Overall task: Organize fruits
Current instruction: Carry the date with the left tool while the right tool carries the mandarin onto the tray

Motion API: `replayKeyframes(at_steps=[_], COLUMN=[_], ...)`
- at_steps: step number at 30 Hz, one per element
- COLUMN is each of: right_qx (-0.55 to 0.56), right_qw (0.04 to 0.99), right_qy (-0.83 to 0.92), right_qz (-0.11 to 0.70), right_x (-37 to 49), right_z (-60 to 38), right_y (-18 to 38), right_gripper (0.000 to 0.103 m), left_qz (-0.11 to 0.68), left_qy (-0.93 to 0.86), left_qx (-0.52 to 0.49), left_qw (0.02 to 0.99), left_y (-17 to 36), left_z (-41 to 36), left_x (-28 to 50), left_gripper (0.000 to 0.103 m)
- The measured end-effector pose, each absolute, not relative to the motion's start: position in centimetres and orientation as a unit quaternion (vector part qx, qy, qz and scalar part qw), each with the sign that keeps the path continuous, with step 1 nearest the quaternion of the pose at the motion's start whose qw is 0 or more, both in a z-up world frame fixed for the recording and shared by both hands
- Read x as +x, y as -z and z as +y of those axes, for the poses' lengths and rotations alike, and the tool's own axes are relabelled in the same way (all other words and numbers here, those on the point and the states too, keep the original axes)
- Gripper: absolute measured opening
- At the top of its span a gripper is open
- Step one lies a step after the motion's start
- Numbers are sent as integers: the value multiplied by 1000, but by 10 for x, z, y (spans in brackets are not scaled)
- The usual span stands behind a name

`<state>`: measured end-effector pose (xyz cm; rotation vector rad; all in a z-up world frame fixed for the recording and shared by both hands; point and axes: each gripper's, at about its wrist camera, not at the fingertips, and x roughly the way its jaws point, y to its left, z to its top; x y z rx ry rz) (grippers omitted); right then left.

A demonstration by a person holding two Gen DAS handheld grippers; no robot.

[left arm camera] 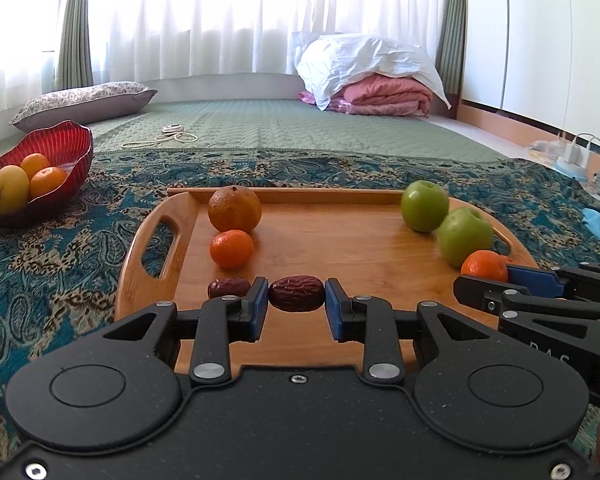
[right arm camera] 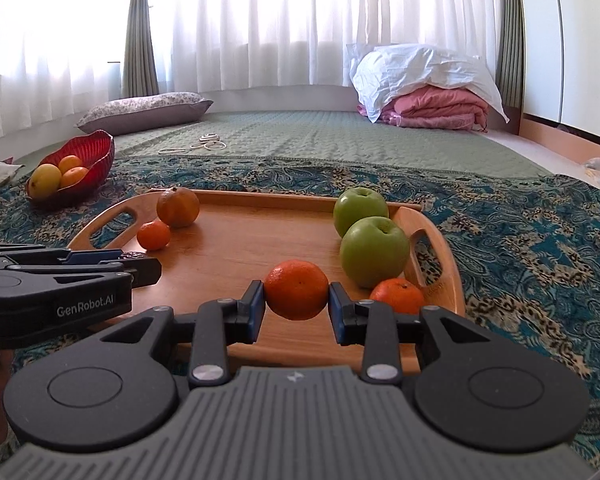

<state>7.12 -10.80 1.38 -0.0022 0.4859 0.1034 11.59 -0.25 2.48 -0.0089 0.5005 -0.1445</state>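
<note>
While both grippers sit low over the near edge of the wooden tray [left arm camera: 340, 248], each has a fruit pinched between its blue pads; left gripper [left arm camera: 297, 300] is closed on a wrinkled red date [left arm camera: 296, 293], pads pressing its two ends; right gripper [right arm camera: 296, 300] is closed on a small mandarin [right arm camera: 297, 289], pads against its left and right sides. Whether either fruit is clear of the tray surface — cannot tell from these views.

Tray contents, left wrist view: a second date [left arm camera: 226, 287] lies just left of the left gripper's left finger; a small tangerine [left arm camera: 232, 249] beyond it, touching or nearly touching a larger dull orange [left arm camera: 234, 209] at the far left corner. Right side: two green apples, far one [left arm camera: 424, 206] and near one [left arm camera: 464, 236], pressed together along the right rim; another mandarin [right arm camera: 398, 295] lies just in front of the near apple, beside the right handle cut-out.

Tray rests on a teal paisley cloth [left arm camera: 60, 272]; a red ribbed bowl [left arm camera: 66, 148] stands well off to the far left on that cloth — it holds one yellow fruit [left arm camera: 9, 194] and two oranges [left arm camera: 46, 182].

Background: green quilted mat [left arm camera: 300, 128]; patterned pillow [left arm camera: 84, 102]; folded pink blanket [left arm camera: 384, 98] under a white pillow; white curtains [left arm camera: 220, 20].
</note>
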Motion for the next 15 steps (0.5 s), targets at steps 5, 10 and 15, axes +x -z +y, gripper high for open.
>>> replayKeyframes(at_steps=[5,10,15], right_qx=[-3,-8,-11], right_qw=[965,962,960], right_qy=[-51,-52,-50], right_qz=[257,269,276], right_x=[91,102,108], right_z=[-105,-102,-101], right_y=[-7,-1,3], right_gripper=[39,39,39], left_qz=[252,255,259], left_qy=[69,70,71], left_qx=[4,10,11], left_qw=[965,964,963], left_y=[-20,-15,-11], left_z=[-4,-7,-9], left_x=[134,144,150], left_gripper=[29,29,29])
